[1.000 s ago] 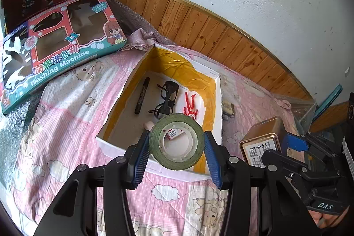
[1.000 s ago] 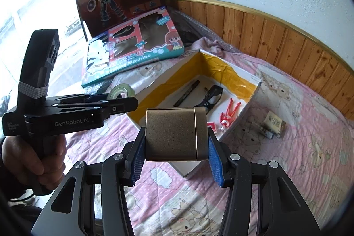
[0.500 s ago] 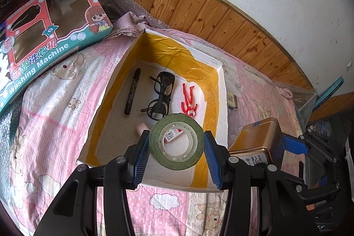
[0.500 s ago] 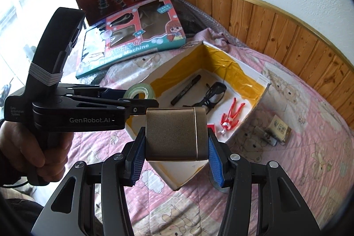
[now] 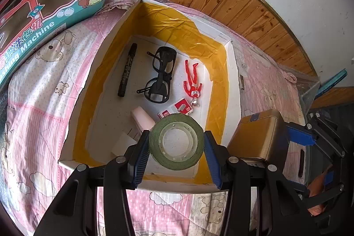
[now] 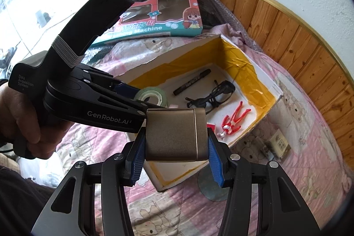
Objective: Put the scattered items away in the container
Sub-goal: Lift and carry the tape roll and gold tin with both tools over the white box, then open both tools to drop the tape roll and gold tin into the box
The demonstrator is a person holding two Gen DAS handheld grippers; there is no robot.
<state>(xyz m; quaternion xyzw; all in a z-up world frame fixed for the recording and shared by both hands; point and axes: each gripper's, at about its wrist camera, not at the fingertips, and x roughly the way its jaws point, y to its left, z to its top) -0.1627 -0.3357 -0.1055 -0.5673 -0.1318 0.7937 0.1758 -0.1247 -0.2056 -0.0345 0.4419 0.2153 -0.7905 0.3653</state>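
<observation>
- Left gripper [image 5: 176,145] clamped on a green tape roll [image 5: 176,144], over the near end of the box [image 5: 232,90].
- Right gripper [image 6: 176,143] clamped on a bronze tin [image 6: 174,135], over the box's near right edge.
- Inside the box: marker [image 5: 127,69], glasses [image 5: 160,74], red figure [image 5: 192,83].
- Pink block [image 5: 142,119] half hidden behind the tape roll.
- Small packet [image 6: 278,144] on the quilt [image 5: 44,85], right of the box; label unreadable.
</observation>
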